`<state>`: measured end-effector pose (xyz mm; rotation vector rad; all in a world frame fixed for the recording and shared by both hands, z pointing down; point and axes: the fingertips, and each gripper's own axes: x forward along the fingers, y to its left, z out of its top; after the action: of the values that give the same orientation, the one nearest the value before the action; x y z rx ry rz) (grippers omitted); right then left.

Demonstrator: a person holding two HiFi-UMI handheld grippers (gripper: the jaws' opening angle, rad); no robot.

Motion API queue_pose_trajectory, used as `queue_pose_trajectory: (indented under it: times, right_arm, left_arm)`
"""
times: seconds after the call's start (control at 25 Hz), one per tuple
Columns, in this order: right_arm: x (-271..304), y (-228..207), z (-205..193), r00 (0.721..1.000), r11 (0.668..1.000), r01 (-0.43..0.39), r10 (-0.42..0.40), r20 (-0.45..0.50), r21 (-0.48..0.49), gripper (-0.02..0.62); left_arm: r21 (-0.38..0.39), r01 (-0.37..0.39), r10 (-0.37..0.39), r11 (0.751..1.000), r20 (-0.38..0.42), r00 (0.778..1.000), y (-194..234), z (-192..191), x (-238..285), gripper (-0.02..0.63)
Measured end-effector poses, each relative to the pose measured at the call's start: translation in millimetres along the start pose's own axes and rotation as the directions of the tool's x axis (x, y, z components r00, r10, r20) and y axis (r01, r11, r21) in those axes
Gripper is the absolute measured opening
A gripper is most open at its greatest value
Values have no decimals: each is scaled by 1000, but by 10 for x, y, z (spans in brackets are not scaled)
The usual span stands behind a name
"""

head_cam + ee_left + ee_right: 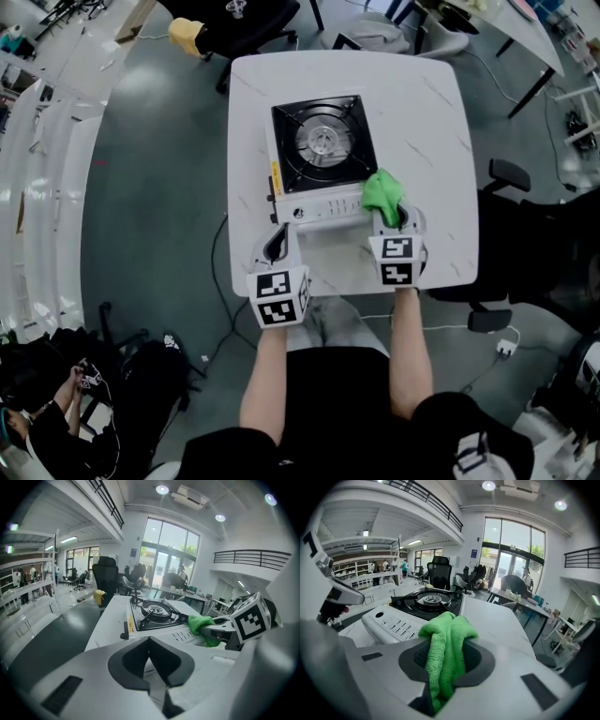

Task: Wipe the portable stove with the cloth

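The silver portable gas stove with a black burner top stands in the middle of the white marble-pattern table. The right gripper is clamped on a bunched bright green microfibre cloth, which rests at the stove's front right corner, over the control panel. The left gripper is closed on nothing and sits just beside the stove's front left corner, not bracing it. Risks noted: the stove is unrestrained and may slide on the smooth table under a firm stroke. The loose fold of cloth ahead of the jaws could catch on the raised pan supports. If it drags, the cloth may pull free of the grip.
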<state>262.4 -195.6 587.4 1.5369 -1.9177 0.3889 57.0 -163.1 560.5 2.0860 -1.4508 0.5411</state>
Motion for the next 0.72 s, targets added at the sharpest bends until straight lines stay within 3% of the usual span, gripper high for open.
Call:
queue_pose_trajectory:
  times: [0.32,0.72]
  right_arm:
    - [77,268,53,1000,997,-23,22,-22,-72,63]
    - [154,937,272,996,989,-89,87,-26,-116,63]
  left_arm:
    - [-57,-41,40,998,-26,999,323,-195,-42,-5]
    - [-83,11,-13,997,-21,1000,598,-132,-30,-5]
